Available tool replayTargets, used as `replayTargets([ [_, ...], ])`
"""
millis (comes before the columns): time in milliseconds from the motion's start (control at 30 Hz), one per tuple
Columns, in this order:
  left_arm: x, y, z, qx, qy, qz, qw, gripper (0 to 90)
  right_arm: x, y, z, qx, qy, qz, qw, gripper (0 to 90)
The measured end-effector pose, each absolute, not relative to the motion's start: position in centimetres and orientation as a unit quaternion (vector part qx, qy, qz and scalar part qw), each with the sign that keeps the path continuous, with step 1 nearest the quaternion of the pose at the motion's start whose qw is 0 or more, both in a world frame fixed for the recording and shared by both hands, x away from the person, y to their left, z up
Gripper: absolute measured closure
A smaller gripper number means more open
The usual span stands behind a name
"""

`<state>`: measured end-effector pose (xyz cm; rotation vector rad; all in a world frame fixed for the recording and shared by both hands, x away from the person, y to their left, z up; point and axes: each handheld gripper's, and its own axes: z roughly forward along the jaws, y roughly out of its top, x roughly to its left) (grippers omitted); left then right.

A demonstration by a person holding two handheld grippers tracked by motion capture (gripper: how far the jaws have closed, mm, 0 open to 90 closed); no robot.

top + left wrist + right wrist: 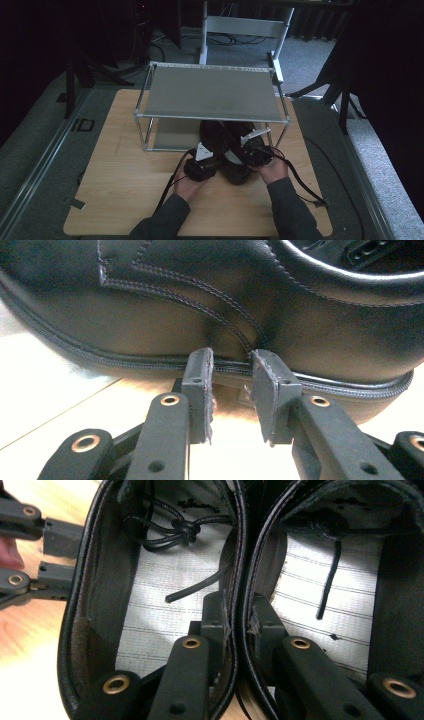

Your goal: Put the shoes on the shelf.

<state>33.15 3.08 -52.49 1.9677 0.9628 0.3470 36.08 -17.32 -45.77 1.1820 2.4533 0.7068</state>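
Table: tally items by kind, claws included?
Black shoes: 2
Metal shelf rack: 1
Handheld claws: 2, left claw, right claw
Total: 5

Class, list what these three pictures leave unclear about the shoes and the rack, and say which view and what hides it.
- Shoe toes: high view, under the rack's top shelf.
- Lower shelf: high view, mostly covered by the top shelf.
- Shoe front and heel: left gripper view, cut by the frame edges.
- Insole print: right gripper view, too small to read.
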Motion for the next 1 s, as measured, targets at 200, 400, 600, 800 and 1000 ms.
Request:
replayTargets([
  [200, 33.8, 3.1, -52.4, 0.779, 0.419, 0.153, 0.44, 76.8, 36.8, -16.6, -46.0, 0.435, 0.846, 0.258, 0.168, 80.3],
  [400, 34.4, 3.0, -52.1, 0.769, 0.439, 0.172, 0.432, 89.5, 37.5, -15.9, -46.3, 0.462, 0.826, 0.276, 0.166, 80.4],
  [600, 35.3, 2.9, -52.1, 0.762, 0.452, 0.183, 0.426, 90.0, 37.9, -15.6, -46.8, 0.485, 0.807, 0.287, 0.176, 80.4],
  [800, 36.4, 2.9, -52.2, 0.752, 0.461, 0.202, 0.426, 90.0, 38.6, -15.3, -47.2, 0.505, 0.788, 0.303, 0.181, 80.4],
  [1000, 37.3, 3.1, -52.8, 0.744, 0.466, 0.219, 0.427, 90.0, 39.1, -14.3, -47.5, 0.511, 0.781, 0.296, 0.201, 80.3],
])
